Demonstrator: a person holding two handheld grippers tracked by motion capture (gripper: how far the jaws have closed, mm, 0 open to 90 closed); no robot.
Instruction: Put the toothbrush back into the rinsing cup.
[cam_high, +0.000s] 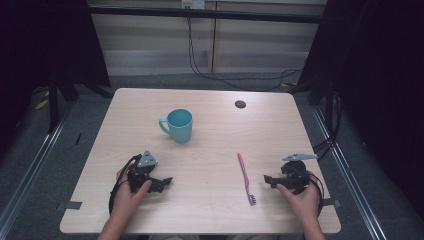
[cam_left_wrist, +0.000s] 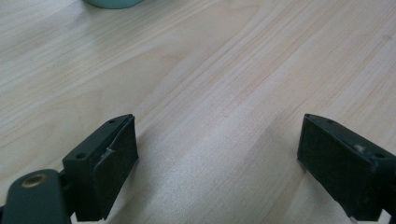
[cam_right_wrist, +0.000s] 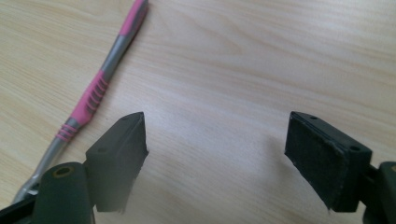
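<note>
A teal mug (cam_high: 178, 125) stands upright on the far middle of the wooden table (cam_high: 210, 145), handle to the left; its base edge (cam_left_wrist: 112, 3) peeks in at the top of the left gripper view. A pink and grey toothbrush (cam_high: 245, 176) lies flat right of centre, bristles toward the near edge; its handle (cam_right_wrist: 100, 84) runs up the left of the right gripper view. My left gripper (cam_high: 167, 181) rests near the front left, jaws wide apart over bare wood (cam_left_wrist: 217, 149). My right gripper (cam_high: 267, 179) sits just right of the toothbrush, open and empty (cam_right_wrist: 215, 149).
A dark round grommet (cam_high: 240, 104) sits in the table's far right part. Cables hang behind the table's far edge. Black frame posts stand at both far corners. Bare wood lies between the two grippers.
</note>
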